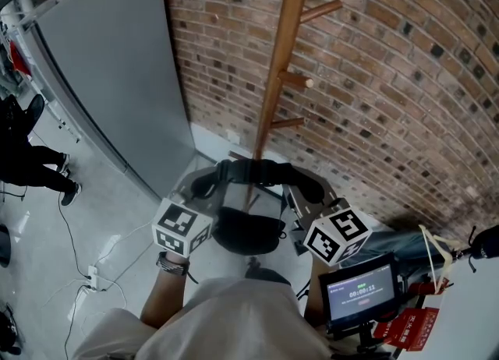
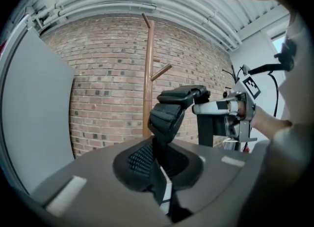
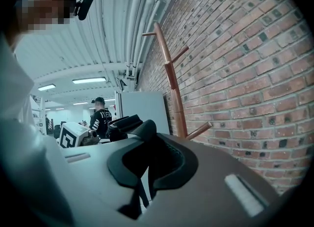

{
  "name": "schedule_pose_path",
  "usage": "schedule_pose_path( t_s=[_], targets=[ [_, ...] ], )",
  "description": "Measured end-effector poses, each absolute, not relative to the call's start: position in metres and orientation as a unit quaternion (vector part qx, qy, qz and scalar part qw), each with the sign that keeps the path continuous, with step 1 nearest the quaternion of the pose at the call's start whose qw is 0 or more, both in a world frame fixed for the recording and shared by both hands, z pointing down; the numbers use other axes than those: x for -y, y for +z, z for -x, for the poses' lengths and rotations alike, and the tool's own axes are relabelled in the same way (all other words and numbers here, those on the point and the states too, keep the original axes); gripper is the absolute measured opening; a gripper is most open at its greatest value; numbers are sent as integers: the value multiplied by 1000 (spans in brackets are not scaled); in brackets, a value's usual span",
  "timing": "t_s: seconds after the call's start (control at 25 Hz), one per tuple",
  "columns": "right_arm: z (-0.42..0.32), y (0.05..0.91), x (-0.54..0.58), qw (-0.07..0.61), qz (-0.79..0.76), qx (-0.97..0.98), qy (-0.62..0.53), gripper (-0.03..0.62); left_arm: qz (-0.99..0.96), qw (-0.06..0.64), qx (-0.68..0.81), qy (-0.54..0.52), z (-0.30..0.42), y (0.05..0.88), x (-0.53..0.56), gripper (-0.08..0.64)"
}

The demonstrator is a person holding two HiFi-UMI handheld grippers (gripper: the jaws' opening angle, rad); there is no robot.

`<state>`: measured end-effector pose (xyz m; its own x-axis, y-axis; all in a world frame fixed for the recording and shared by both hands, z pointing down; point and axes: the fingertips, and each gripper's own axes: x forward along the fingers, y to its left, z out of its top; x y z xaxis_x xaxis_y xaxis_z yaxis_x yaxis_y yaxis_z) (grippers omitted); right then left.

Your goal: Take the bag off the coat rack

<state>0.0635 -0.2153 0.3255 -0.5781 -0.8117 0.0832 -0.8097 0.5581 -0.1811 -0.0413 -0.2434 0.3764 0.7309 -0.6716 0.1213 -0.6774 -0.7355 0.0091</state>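
A black bag (image 1: pixel 248 230) hangs by its padded black strap (image 1: pixel 257 171), which stretches between my two grippers in front of the wooden coat rack (image 1: pixel 282 54). My left gripper (image 1: pixel 201 187) is shut on the strap's left end. My right gripper (image 1: pixel 313 192) is shut on its right end. No peg touches the strap in the head view. In the left gripper view the strap (image 2: pixel 169 110) rises out of the shut jaws, with the coat rack (image 2: pixel 147 73) behind it. The right gripper view shows the strap (image 3: pixel 130 125) pinched the same way, beside the coat rack (image 3: pixel 174 88).
A brick wall (image 1: pixel 390 78) stands behind the rack, with a grey panel (image 1: pixel 117 62) leaning at the left. Bare pegs (image 1: pixel 300 80) stick out of the pole. Cables and a power strip (image 1: pixel 92 277) lie on the floor. A small screen (image 1: pixel 360 292) sits at the lower right, and a person's legs (image 1: pixel 35 167) at the far left.
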Motion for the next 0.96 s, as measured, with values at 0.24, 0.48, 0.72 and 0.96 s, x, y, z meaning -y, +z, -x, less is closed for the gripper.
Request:
schedule_pose_path(
  t_s=[0.24,0.48,0.72,0.96],
  targets=[
    [-63,325,213,0,457,-884,-99,3,-930,24,363,50,42,370,241,3],
    [-63,326,214,-3,459,-883,-96,3,-930,21,365,48,44,367,241,3],
    [-65,327,216,-5,462,-881,-98,3,-930,21,364,48,43,365,242,3],
    [-67,331,220,-7,464,-880,-103,3,-930,23,364,49,42,367,246,3]
  ],
)
